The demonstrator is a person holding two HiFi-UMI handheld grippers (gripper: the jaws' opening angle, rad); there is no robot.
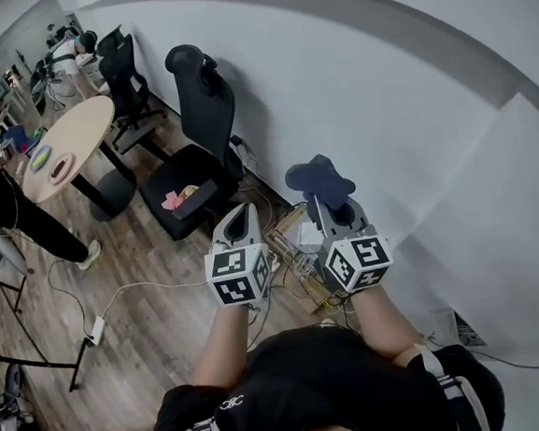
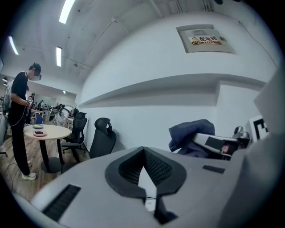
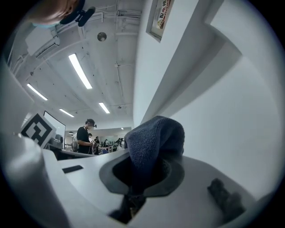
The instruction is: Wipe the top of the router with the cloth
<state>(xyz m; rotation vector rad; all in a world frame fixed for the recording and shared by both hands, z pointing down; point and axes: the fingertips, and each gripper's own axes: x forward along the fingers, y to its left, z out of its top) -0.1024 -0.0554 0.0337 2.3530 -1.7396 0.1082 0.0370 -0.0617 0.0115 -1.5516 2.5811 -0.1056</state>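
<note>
**Step in hand (judged):** the cloth is being carried to the work. Wiping has not begun.

- **Surroundings:** A plain white wall [image 1: 379, 78] stands ahead of both grippers, which are held up clear of any surface.
- **Right gripper** [image 3: 142, 171]: clamped on the dark blue terry cloth [image 3: 153, 138], which bulges above its jaws and folds over their tips.
- **Left gripper** [image 2: 143, 151]: just beside the right one, jaws pressed together on nothing.
- **Router:** cannot be made out. A tangle of cables and a wooden frame [image 1: 296, 254] lies below the grippers.

**Recommendation:** locate the router first. Then lower the right gripper so that the cloth's overhanging fold, not the jaw tips, meets the top. Grip firmly throughout.

**Cloth condition:** thick, soft and bunched, with a looped pile. It will likely drape and conform to a flat surface.
</note>
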